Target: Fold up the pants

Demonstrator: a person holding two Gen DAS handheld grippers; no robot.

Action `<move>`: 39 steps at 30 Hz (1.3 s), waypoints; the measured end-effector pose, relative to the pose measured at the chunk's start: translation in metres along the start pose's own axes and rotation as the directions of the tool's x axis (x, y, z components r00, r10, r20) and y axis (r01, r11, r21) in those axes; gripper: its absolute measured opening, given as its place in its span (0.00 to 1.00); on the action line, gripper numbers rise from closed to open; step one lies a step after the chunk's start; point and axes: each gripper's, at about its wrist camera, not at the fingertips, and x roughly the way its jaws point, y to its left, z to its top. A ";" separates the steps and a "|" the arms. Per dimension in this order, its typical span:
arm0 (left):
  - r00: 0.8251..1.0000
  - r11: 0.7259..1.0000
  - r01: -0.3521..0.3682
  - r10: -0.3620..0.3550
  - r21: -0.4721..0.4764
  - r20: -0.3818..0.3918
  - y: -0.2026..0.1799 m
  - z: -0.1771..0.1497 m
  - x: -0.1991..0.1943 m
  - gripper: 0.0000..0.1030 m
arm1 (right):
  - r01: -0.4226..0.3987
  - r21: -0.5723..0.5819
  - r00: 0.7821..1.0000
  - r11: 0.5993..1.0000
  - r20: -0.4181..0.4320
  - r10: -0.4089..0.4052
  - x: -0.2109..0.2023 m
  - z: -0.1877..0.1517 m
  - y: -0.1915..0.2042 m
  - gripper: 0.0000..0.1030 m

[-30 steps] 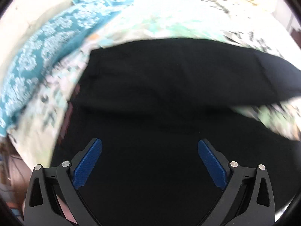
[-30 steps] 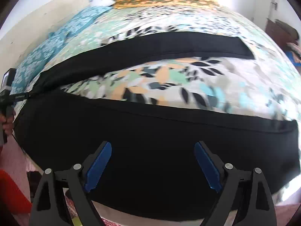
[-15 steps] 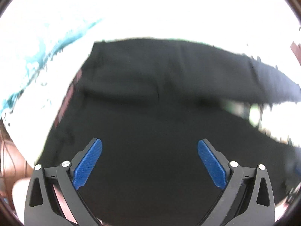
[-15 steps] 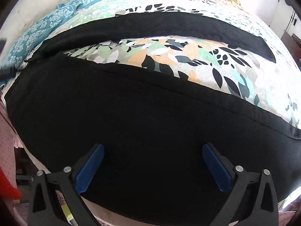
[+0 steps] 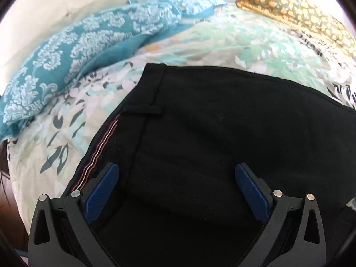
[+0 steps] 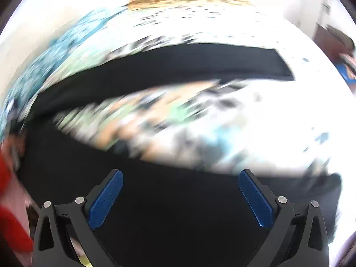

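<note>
My left gripper (image 5: pixel 176 179) hangs wide open over the waistband end of the black pants (image 5: pixel 211 138), spread on the floral bedsheet (image 5: pixel 66 120). My right gripper (image 6: pixel 180 185), also open, hangs over the nearer leg. Best practice: pinch both layers at the edge before lifting.

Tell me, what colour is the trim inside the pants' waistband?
Red and white stripes on the waistband trim of the black pants, clearest in the left wrist view.

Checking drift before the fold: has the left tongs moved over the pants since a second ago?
Yes. Left tongs shifted toward the waistband.
</note>
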 end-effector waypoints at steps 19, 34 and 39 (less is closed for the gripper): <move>0.999 1.000 -0.026 0.027 -0.011 0.042 -0.013 -0.002 -0.022 0.99 | 0.155 0.323 0.984 0.934 -0.133 -0.117 0.175 0.253 -0.189 0.99; 0.998 0.998 -0.056 0.056 0.011 0.040 -0.015 0.002 -0.020 0.99 | -0.095 -0.064 0.987 0.993 0.128 0.103 -0.008 0.089 -0.033 0.09; 0.995 0.995 -0.092 0.091 0.036 0.031 -0.019 0.006 -0.021 0.99 | -0.165 0.070 0.985 0.984 0.062 0.160 -0.038 -0.039 -0.011 0.09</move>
